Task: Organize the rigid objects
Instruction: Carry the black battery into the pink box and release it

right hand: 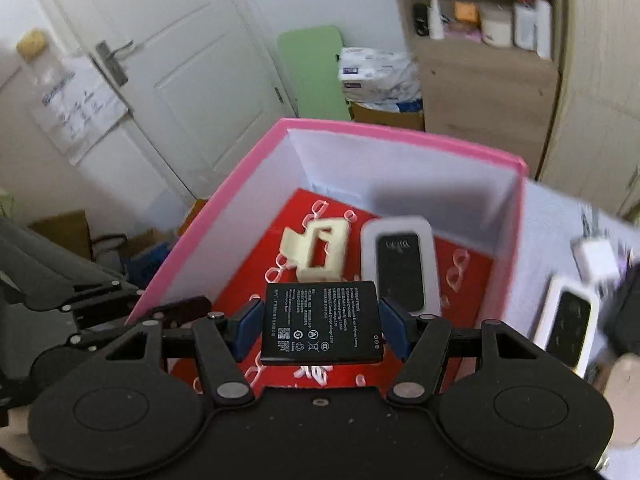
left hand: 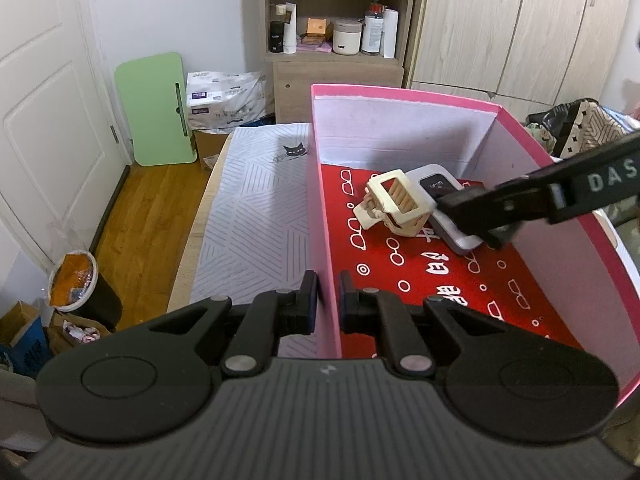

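A pink box (left hand: 404,94) with a red patterned floor stands on the table. Inside lie a cream plastic clip (left hand: 396,204) and a white device with a dark screen (left hand: 444,196). My left gripper (left hand: 328,304) is shut on the box's left wall (left hand: 320,216). My right gripper (right hand: 320,320) is shut on a flat black battery (right hand: 320,324), held above the box's floor in front of the cream clip (right hand: 316,250) and the white device (right hand: 400,264). In the left wrist view the right gripper's arm (left hand: 560,196) reaches into the box from the right.
A second white device (right hand: 566,320) and a small white block (right hand: 596,260) lie outside the box (right hand: 400,140) on the right. A striped cloth (left hand: 256,216) covers the table left of the box. Shelves (left hand: 336,20), a green board (left hand: 160,108) and a bin (left hand: 80,284) stand beyond.
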Tool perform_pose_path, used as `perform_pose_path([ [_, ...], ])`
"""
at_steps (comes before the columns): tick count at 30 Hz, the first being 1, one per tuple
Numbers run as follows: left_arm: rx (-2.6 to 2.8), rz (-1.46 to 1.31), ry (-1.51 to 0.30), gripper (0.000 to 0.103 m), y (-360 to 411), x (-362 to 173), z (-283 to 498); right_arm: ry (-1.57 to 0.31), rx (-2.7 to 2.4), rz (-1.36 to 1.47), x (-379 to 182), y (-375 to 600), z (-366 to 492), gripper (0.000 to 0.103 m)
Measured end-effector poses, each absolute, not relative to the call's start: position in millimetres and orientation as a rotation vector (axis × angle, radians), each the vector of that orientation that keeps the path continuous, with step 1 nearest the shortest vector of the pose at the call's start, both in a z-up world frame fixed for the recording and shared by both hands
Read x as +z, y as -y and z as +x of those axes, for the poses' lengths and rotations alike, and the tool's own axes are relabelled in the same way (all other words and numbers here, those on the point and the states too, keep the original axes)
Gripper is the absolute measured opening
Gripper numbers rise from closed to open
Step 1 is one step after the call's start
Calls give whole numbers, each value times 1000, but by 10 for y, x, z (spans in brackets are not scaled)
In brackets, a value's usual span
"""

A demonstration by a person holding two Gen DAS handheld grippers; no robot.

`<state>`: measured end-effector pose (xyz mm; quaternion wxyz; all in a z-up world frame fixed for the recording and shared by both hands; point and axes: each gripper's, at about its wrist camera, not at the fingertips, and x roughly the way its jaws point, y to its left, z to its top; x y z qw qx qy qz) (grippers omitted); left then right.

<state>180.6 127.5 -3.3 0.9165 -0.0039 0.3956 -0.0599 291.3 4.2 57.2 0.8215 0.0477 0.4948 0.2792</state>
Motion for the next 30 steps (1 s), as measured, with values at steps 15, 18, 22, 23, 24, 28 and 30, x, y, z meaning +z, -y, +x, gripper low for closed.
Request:
perform_pose_path([
  [15,-123,4,-810,8,-1266,-30,1790,-1298,525,328,109,-217,3304,68],
  [18,-122,4,-810,8,-1259,-28,1791,-1322,486,341,11,-265,3379,68],
  [22,-120,6,-811,8,-1253,-29,1790,-1296,433,338,5,-254,3369,77],
  [23,-121,5,-811,8,-1256,-30,1789,-1277,437,338,49,-245,3357,77],
  [24,-121,3,-811,8,-1259,-30,1789,-1253,440,334,108,-217,3309,77],
  [28,-122,7,-810,8,-1254,-31,1789,-1159,474,333,416,-89,3106,78],
  [30,-122,4,-810,8,-1257,-31,1790,-1106,514,341,576,-6,2993,80],
])
